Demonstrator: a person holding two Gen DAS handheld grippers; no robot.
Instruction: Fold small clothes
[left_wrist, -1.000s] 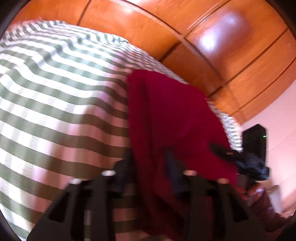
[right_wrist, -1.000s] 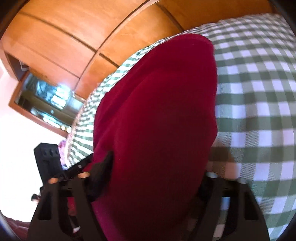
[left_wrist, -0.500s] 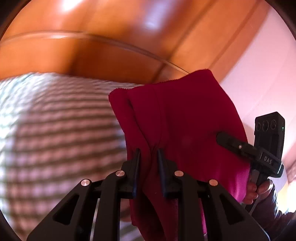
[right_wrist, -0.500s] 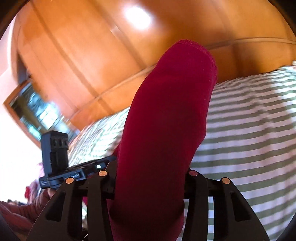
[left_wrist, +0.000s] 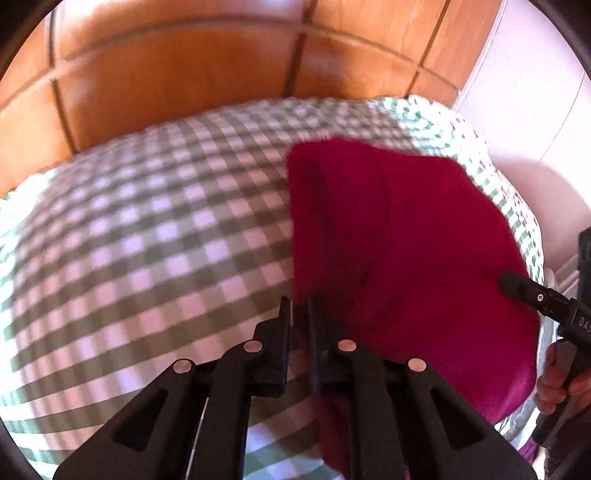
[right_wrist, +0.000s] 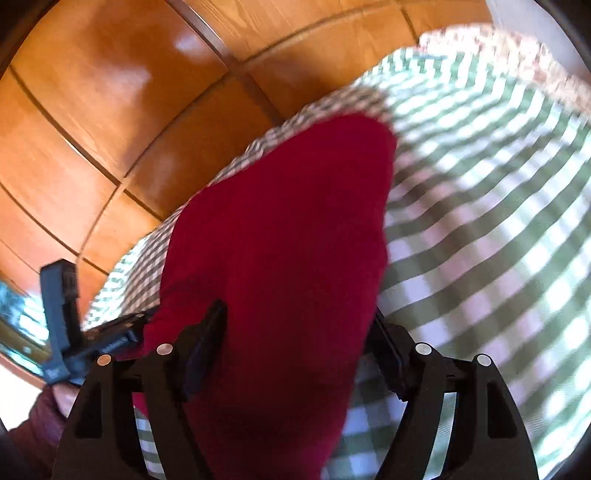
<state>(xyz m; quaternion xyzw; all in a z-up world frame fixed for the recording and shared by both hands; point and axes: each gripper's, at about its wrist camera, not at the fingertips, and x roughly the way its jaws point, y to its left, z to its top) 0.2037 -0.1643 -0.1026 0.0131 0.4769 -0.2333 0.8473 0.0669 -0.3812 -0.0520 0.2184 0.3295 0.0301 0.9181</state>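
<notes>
A dark red cloth (left_wrist: 406, 240) spreads over the green-and-white checked bedcover (left_wrist: 147, 240). My left gripper (left_wrist: 299, 306) pinches the cloth's near left edge, and its jaws are closing to a thin slit. At the right rim my right gripper (left_wrist: 517, 286) reaches under the cloth's other side, with a hand (left_wrist: 554, 380) on its handle. In the right wrist view the red cloth (right_wrist: 288, 240) runs forward between the fingers of my right gripper (right_wrist: 299, 314). Those jaws are opening wide and the pads stand apart at the cloth's sides. The picture is blurred.
A glossy wooden panelled wall (left_wrist: 184, 74) rises behind the bed. A white wall (left_wrist: 535, 110) stands past the bed's right end. The checked bedcover (right_wrist: 480, 221) stretches bare to the right of the cloth in the right wrist view.
Both grippers swung the cloth around; half a second ago it hung up against the wooden wall, and it now sits low over the bedcover. Left jaws narrowed. Right jaws spread wider.
</notes>
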